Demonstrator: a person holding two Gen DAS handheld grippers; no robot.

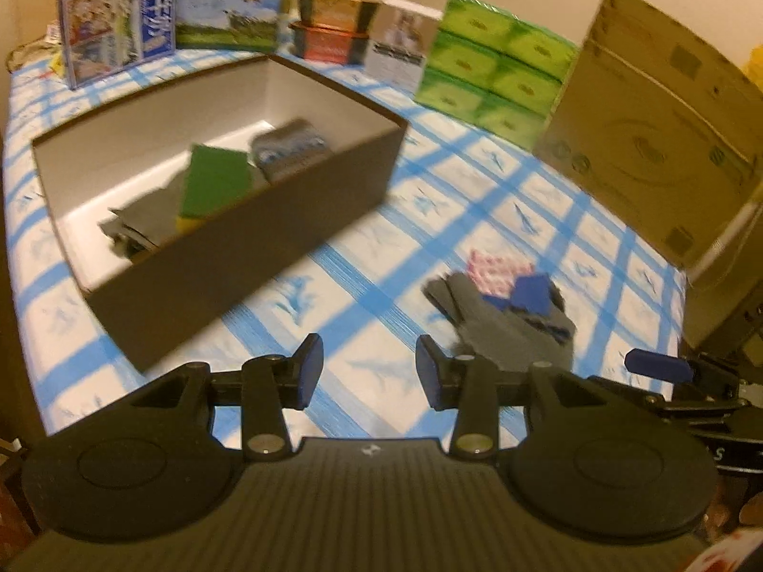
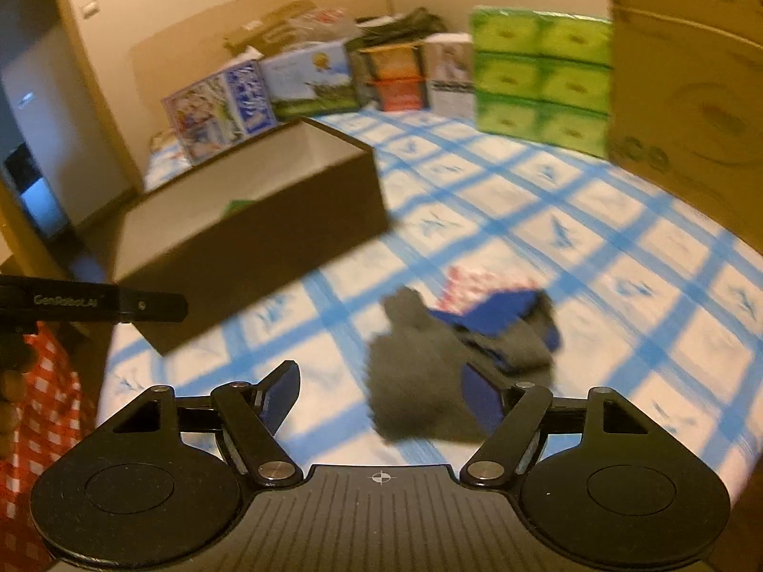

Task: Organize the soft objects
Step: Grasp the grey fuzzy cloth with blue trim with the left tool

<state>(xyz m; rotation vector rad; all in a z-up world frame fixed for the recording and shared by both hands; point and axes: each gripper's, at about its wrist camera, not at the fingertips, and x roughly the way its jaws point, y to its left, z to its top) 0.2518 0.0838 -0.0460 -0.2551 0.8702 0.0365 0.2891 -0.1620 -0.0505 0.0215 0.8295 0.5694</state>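
Observation:
A brown box [image 1: 267, 233] with a white inside stands on the blue-checked cloth and holds a green sponge [image 1: 214, 181], a grey cloth [image 1: 143, 224] and a grey-blue sock [image 1: 291, 152]. To its right lies a loose pile: a grey cloth [image 1: 505, 329], a pink patterned piece [image 1: 496, 271] and a blue piece [image 1: 534, 291]. My left gripper [image 1: 369, 376] is open and empty, near the box's front corner. My right gripper [image 2: 381, 398] is open over the near end of the pile's grey cloth [image 2: 415, 372], whose edge lies against the right finger [image 2: 481, 403]; the pads do not press it.
Along the back stand picture boxes [image 1: 114, 33], orange boxes [image 1: 334, 24] and green tissue packs [image 1: 496, 66]. A tall cardboard box [image 1: 667, 133] is at the right. A hand [image 2: 9, 391] and a red-checked sleeve [image 2: 43, 429] show at the left edge.

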